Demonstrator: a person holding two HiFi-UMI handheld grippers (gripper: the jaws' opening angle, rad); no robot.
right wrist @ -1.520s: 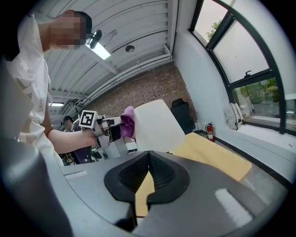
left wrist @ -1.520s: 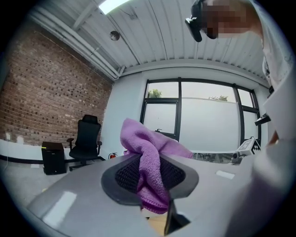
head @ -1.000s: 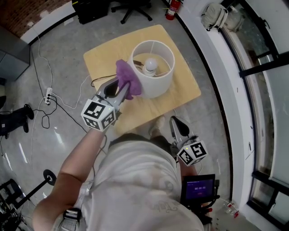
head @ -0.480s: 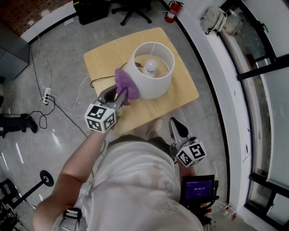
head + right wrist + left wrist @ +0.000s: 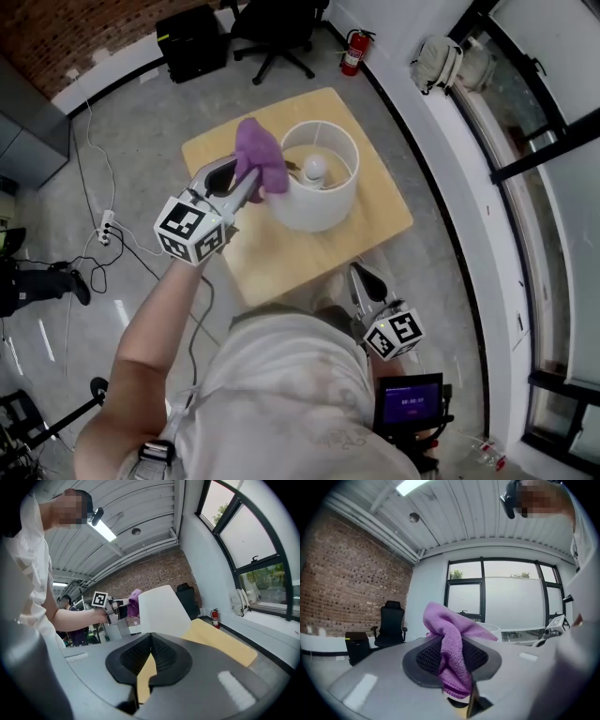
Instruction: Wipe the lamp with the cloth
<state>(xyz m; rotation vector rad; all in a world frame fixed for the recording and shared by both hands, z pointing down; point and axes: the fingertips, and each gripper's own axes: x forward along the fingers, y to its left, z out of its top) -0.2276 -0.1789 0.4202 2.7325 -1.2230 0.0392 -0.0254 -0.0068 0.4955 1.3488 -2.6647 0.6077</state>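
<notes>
At mid counter [image 5: 380,211], lamp [image 5: 309,202] upright, bulb [image 5: 315,169] bare inside the shade [image 5: 339,192]. Up at its rim, cloth [image 5: 260,157], clamped in the left tool [image 5: 247,180], jaws narrow; contact unclear. Low and well apart, right tool [image 5: 362,279], closed on nothing. Could tip the lamp with a hard sideways push, nothing bracing it. From right tool view only, shade's outer wall side-on; from head view only, bulb.

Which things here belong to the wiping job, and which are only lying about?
For the job: purple cloth, clamped in the left gripper; white lamp; wooden table under it.

Lying about: office chair, fire extinguisher, backpack, power strip on the floor.
</notes>
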